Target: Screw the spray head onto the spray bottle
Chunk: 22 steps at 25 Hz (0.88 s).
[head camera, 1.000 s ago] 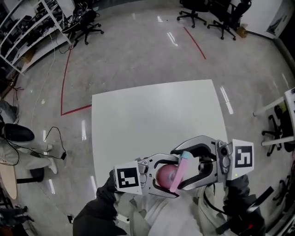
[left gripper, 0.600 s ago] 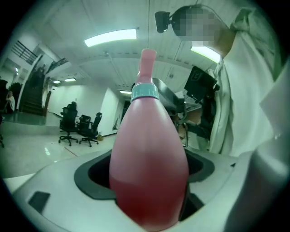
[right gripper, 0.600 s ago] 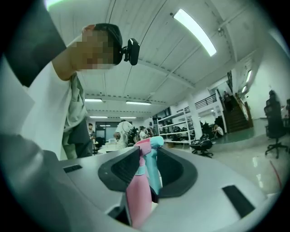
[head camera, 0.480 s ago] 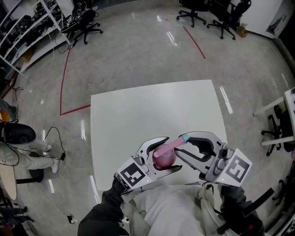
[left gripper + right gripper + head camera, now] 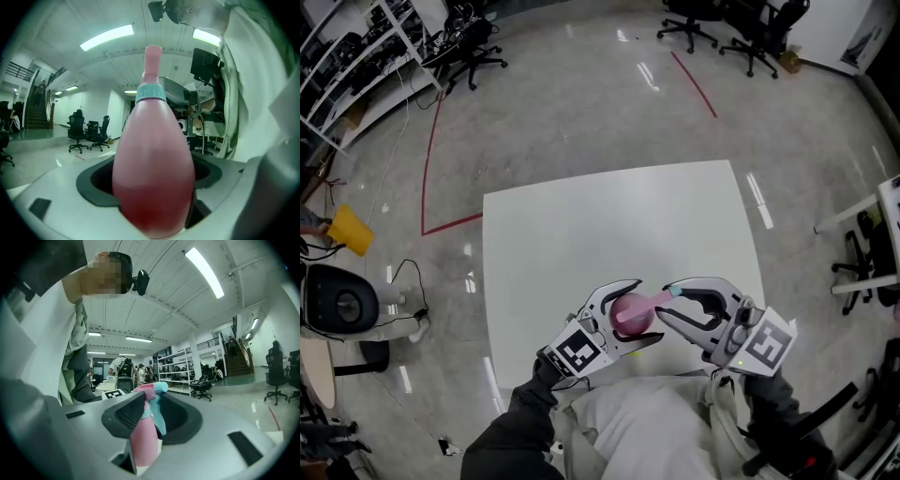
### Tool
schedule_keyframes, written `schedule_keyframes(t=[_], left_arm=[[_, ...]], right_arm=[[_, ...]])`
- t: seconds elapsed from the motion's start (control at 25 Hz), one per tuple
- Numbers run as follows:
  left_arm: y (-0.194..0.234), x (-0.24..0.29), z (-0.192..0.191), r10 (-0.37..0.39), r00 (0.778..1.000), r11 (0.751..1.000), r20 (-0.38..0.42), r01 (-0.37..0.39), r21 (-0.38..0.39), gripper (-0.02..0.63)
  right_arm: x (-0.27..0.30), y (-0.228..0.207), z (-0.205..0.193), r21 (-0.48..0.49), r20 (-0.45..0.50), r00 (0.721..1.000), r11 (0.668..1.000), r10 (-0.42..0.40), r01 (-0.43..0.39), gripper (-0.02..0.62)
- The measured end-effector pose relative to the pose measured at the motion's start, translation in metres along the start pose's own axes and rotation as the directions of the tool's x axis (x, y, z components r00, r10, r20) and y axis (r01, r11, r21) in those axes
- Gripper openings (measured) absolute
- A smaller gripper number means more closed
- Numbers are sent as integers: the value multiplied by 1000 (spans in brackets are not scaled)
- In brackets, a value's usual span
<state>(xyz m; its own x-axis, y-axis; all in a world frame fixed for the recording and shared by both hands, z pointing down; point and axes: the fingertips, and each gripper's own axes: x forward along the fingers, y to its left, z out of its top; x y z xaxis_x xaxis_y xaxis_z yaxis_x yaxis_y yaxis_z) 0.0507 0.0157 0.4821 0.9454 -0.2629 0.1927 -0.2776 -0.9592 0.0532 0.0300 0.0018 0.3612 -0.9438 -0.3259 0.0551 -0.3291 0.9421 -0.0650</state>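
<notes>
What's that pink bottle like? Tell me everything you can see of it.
The pink bottle has a smooth, pear-shaped body of glossy, slightly see-through plastic that narrows to a teal collar. It is held tilted over the near part of the white table. Its body is clamped in the left gripper. Its neck points toward the right gripper, whose jaws have just been closing and now pinch the spray head at its top.

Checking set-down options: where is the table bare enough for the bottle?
The white table looks bare from its far edge almost to the near one. Crowding is only at that near edge, where the left gripper holds the pink bottle and the right gripper has just closed on the spray head.
</notes>
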Motion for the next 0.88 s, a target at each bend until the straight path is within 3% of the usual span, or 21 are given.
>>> schedule_keyframes(t=[0.12, 0.28, 0.4, 0.48, 0.6, 0.68, 0.8, 0.88], left_arm=[[10, 5, -21, 16, 1000, 999, -17, -16, -41, 445], [41, -3, -43, 106, 994, 981, 14, -102, -163, 445], [57, -12, -56, 188, 982, 969, -11, -187, -160, 445], [57, -20, -69, 285, 958, 938, -23, -284, -200, 445], [61, -25, -87, 426, 903, 859, -52, -422, -289, 445], [58, -25, -98, 484, 873, 823, -64, -479, -306, 443], [48, -35, -104, 512, 856, 803, -74, -508, -311, 445], [44, -42, -107, 520, 851, 798, -76, -516, -312, 443]], right_arm=[[0, -11, -17, 11, 0, 999, 999, -36, 36, 97], [-1, -32, -33, -34, -6, 994, 993, -111, 111, 51], [10, -43, -37, -33, 53, 989, 990, -137, 139, 52], [11, -43, -49, -17, 77, 977, 980, -197, 199, 52], [10, -49, -94, -44, 24, 956, 955, -291, 292, 52], [11, -53, -122, -89, -3, 945, 941, -328, 327, 52], [18, -48, -136, -137, -7, 935, 926, -355, 351, 52], [23, -41, -125, -182, 70, 930, 912, -362, 369, 52]])
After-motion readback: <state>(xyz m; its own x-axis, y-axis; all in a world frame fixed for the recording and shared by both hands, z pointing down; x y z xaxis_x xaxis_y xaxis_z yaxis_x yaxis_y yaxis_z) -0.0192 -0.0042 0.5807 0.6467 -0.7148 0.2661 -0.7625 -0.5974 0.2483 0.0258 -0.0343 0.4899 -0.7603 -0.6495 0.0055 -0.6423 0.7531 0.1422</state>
